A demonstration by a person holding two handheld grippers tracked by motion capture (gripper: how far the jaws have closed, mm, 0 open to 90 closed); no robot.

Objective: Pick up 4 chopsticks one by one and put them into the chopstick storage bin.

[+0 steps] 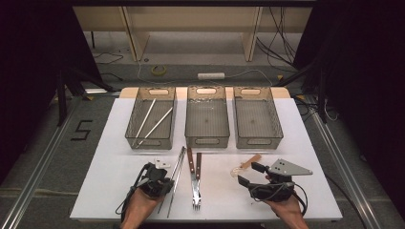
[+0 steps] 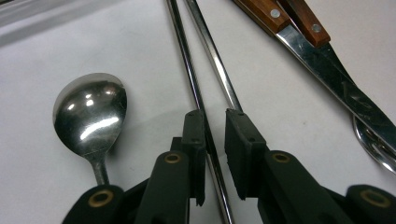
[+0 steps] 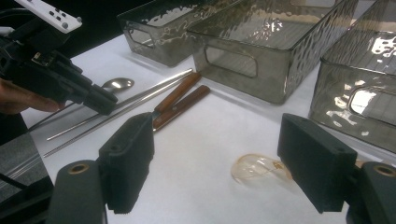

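Note:
A pair of metal chopsticks [image 1: 175, 171] lies on the white table, left of two wooden-handled forks [image 1: 194, 176]. My left gripper [image 2: 214, 122] is low over them and open, the jaws close together. One chopstick [image 2: 201, 98] runs between the pads, nearest the left pad, with a gap to the right pad. The other chopstick [image 2: 215, 56] passes under the right jaw. A metal spoon [image 2: 91, 114] lies just left of the jaws. My right gripper [image 3: 219, 140] stands wide open above a clear plastic spoon [image 3: 259, 170] with a wooden handle [image 1: 250, 161], not touching it.
Three grey see-through bins stand in a row at the back: left [image 1: 149, 141], middle [image 1: 207, 141], right [image 1: 258, 141]. Two white sticks [image 1: 155, 125] lie in the left bin. The table's front edge is close to both hands.

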